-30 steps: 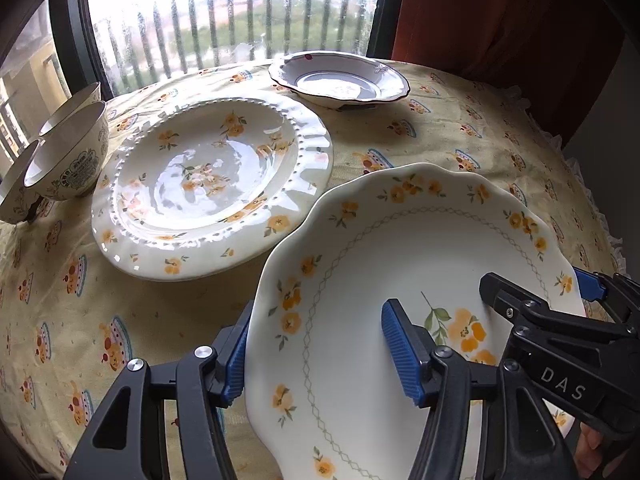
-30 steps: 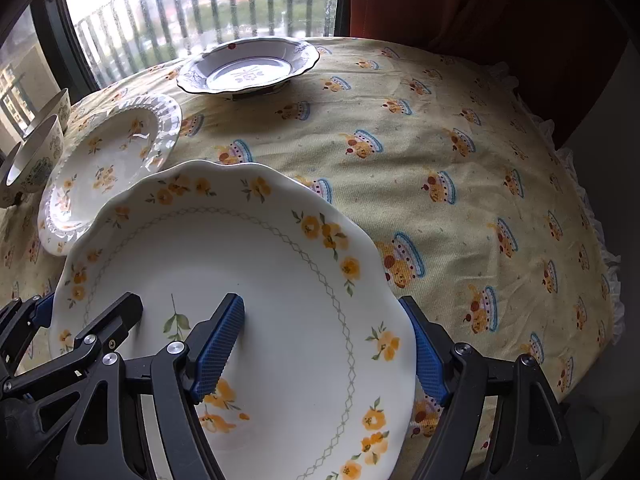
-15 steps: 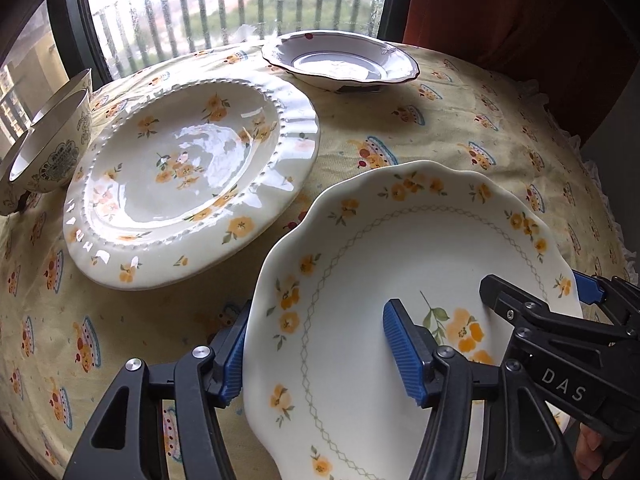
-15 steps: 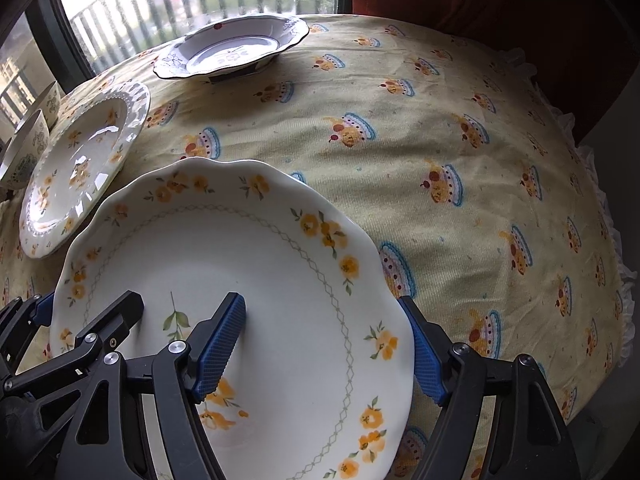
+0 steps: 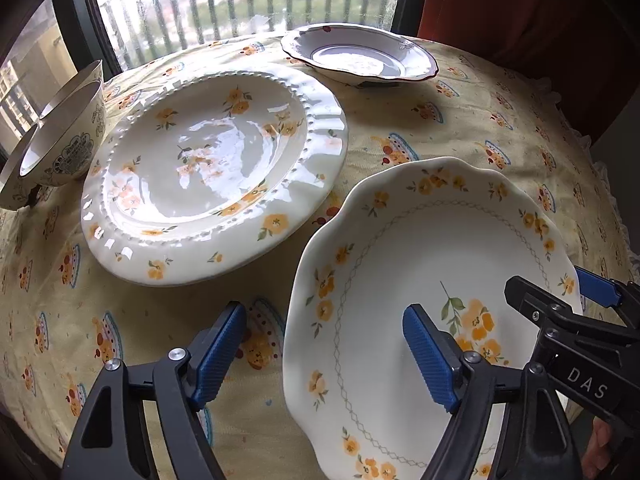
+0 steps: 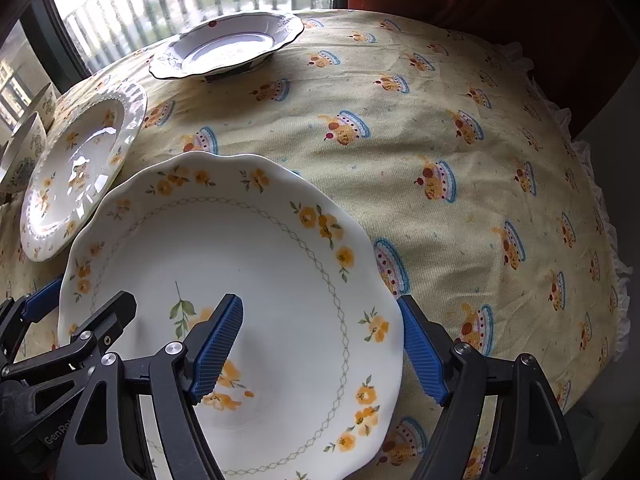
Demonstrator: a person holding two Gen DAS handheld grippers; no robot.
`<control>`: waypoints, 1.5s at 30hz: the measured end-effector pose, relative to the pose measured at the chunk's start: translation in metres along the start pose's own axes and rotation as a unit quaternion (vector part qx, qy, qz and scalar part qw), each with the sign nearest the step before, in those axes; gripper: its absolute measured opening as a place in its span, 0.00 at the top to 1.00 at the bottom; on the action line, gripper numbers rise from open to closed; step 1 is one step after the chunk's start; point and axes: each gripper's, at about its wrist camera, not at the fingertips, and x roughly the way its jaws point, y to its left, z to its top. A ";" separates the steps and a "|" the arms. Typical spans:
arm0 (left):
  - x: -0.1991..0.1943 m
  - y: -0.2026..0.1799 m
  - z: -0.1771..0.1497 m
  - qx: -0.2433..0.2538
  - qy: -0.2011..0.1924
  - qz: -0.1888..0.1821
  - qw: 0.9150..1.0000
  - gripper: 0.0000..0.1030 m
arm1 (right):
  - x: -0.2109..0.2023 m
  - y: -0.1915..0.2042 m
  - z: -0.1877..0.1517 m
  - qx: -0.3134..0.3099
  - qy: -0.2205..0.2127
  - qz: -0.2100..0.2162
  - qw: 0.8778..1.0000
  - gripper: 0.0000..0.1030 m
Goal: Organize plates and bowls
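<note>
Straddling the near-left rim of the scalloped plate, the left tool is opening, both blue pads clear of the china. That plate lies on the desk at four o'clock in the left wrist view; the beaded plate sits at ten, nested bowls at nine, the dark-rimmed dish at twelve. From the right wrist view, the right tool stands apart astride the same plate's right rim at six o'clock, its outer pad just beside the edge; whether it touches, I cannot tell.
</note>
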 end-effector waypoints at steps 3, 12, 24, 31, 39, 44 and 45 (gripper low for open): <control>-0.007 0.004 -0.003 0.010 0.001 -0.014 1.000 0.20 | -0.010 0.002 -0.002 0.010 -0.008 -0.011 1.000 0.21; -0.033 0.034 -0.004 0.021 -0.024 -0.030 0.999 0.19 | -0.047 0.028 -0.013 0.029 -0.041 -0.031 0.998 0.21; -0.052 0.114 0.013 0.006 -0.049 -0.013 0.999 0.19 | -0.070 0.110 0.006 0.050 -0.083 -0.002 0.995 0.21; -0.052 0.148 0.032 0.002 -0.060 0.009 0.998 0.19 | -0.066 0.156 0.028 0.056 -0.089 0.022 0.994 0.21; -0.036 0.155 0.060 -0.021 -0.063 0.035 0.997 0.19 | -0.051 0.170 0.063 0.038 -0.094 0.028 0.994 0.21; -0.013 0.155 0.077 -0.061 -0.052 0.056 0.995 0.19 | -0.027 0.170 0.093 0.014 -0.087 0.042 0.995 0.21; -0.007 0.155 0.080 -0.070 -0.047 0.058 0.995 0.19 | -0.021 0.170 0.098 0.007 -0.084 0.043 0.995 0.21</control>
